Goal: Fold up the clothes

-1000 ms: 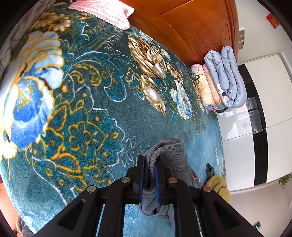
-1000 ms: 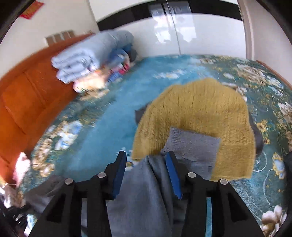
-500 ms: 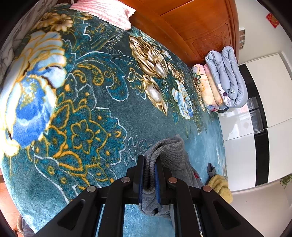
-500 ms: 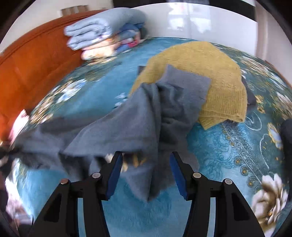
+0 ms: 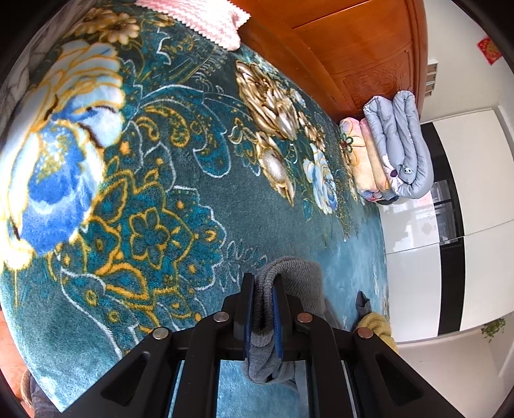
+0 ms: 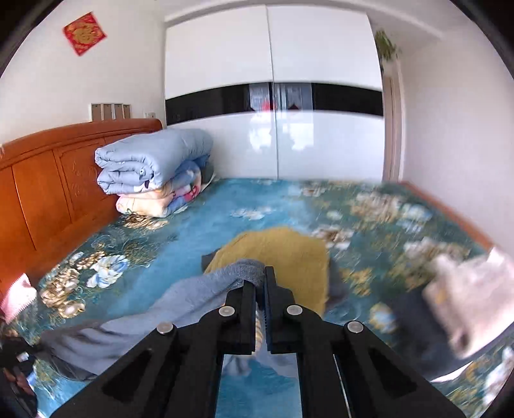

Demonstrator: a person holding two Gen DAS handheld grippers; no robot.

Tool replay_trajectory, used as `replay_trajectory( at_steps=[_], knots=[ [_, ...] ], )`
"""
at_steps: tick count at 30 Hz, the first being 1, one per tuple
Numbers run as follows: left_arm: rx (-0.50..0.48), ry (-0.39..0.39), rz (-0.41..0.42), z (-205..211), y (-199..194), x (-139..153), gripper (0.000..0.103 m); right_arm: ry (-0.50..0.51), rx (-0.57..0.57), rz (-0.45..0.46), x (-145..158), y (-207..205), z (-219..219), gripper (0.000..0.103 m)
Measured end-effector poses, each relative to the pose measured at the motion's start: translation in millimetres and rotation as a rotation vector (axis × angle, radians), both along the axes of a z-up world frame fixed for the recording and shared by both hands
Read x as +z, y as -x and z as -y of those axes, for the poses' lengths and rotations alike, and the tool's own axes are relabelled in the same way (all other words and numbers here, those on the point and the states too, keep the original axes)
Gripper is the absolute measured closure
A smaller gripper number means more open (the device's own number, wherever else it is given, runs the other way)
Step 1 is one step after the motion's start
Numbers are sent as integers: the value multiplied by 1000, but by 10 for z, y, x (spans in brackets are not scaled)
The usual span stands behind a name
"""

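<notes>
A grey knit garment hangs between both grippers above the bed. In the left wrist view my left gripper is shut on its thick ribbed edge, and cloth droops below the pads. In the right wrist view my right gripper is shut on another edge of the same grey garment, which stretches down and away to the left. A mustard-yellow knit sweater lies flat on the bed just beyond the right fingertips; one corner of this yellow sweater shows in the left wrist view.
The bed carries a teal floral blanket. Folded quilts are stacked against the wooden headboard. A pink cloth lies near the headboard. A pale blurred bundle and a dark garment lie at right. A white wardrobe stands behind.
My right gripper's jaws closed from wide apart onto the grey garment's edge, and it rose and swung, drawing the cloth up. The left gripper kept its grip and its place.
</notes>
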State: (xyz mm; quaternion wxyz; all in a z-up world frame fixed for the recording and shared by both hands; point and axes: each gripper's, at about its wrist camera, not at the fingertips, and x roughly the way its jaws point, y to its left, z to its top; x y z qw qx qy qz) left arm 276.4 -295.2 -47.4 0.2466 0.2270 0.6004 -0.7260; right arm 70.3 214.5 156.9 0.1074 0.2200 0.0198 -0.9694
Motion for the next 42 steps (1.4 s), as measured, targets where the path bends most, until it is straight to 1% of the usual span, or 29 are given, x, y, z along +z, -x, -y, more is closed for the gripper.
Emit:
replay_trajectory(
  at_steps=[1,4,7,8,9,10,11,14,15,16,17,19,20,23,25,26,29,30,34,36,37,40,42],
  knots=[
    [3,-10,5,7,-6,-17,92,-21,-15,33,-79,40,-38,99],
    [-3,-34,15,26,-11,-68,92,-39,-48,141,-462,135,-127,99],
    [-7,-38,22,20,-15,-63,88,18,-94,216,-839,126,-315,99],
    [-5,-35,26,16,-22,-50,85,39,-110,240,-965,120,-380,99],
    [-3,-31,30,13,-28,-36,81,52,-121,242,-1039,87,-446,99],
    [8,-23,39,10,-50,-9,69,65,-131,240,-1102,48,-513,99],
    [21,-14,48,7,-73,18,62,77,-141,237,-1165,8,-580,99],
    [63,80,55,-45,-163,245,61,130,-160,238,-1310,-40,-733,99],
    [53,128,52,-86,-106,362,61,147,-161,249,-1345,-30,-739,99],
    [41,176,49,-128,-44,482,58,161,-162,262,-1378,-18,-739,99],
    [29,225,45,-170,18,601,50,177,-161,269,-1388,0,-748,99],
    [-149,280,12,-236,455,752,38,212,-146,269,-1391,-13,-773,99],
    [-241,288,16,-248,712,764,38,223,-138,268,-1389,-27,-784,99],
    [-506,285,163,-327,1522,535,38,249,-121,275,-1401,-69,-823,98],
    [-577,286,227,-327,1799,365,38,269,-121,298,-1439,-76,-849,98],
    [-644,282,263,-325,1967,253,38,284,-124,314,-1462,-73,-862,98],
    [-748,224,319,-311,2224,-77,38,322,-127,352,-1545,-41,-906,98],
    [-741,216,318,-294,2256,-141,38,326,-129,361,-1565,-34,-916,98],
    [-688,165,253,-253,2270,-279,30,301,-132,377,-1608,-4,-896,98],
    [-671,155,234,-258,2272,-314,30,289,-133,384,-1623,8,-883,98],
    [-673,164,243,-281,2275,-309,32,281,-133,386,-1626,12,-876,98],
    [-691,197,254,-340,2265,-296,33,266,-138,385,-1638,16,-870,98],
    [-688,228,278,-366,2235,-306,43,268,-144,388,-1652,22,-875,98]
  ],
)
